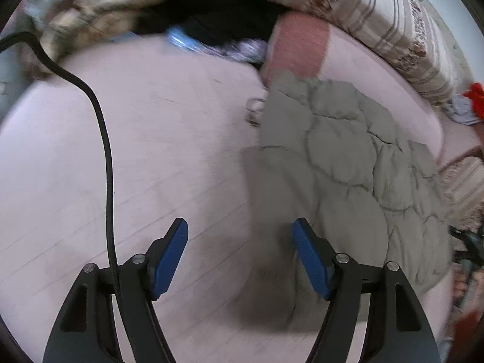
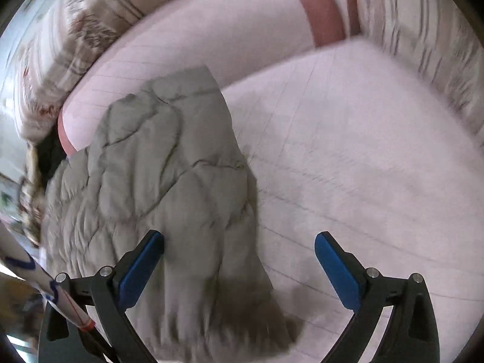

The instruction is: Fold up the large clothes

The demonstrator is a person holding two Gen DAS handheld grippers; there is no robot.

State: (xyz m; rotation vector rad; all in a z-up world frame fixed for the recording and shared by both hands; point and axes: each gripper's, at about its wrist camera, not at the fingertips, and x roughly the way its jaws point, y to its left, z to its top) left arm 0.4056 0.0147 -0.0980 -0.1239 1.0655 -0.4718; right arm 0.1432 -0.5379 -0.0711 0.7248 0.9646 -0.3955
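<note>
A grey-green quilted puffer jacket point(image 1: 341, 163) lies bunched on a pale pink bed sheet point(image 1: 151, 139). My left gripper point(image 1: 240, 227) is open and empty, hovering over the jacket's near left edge. In the right wrist view the same jacket point(image 2: 157, 175) fills the lower left. My right gripper point(image 2: 239, 242) is open and empty above the jacket's right edge, its left finger point(image 2: 142, 266) over the fabric and its right finger point(image 2: 338, 272) over the sheet point(image 2: 363, 166).
A striped beige quilt point(image 1: 393, 24) is heaped along the far side, with a pink pillow point(image 1: 299, 45) and dark clothes point(image 1: 217, 15). A black cable point(image 1: 103, 139) hangs across the left. A small metal ring point(image 1: 255, 110) lies by the jacket. Red cloth point(image 1: 475, 96) lies far right.
</note>
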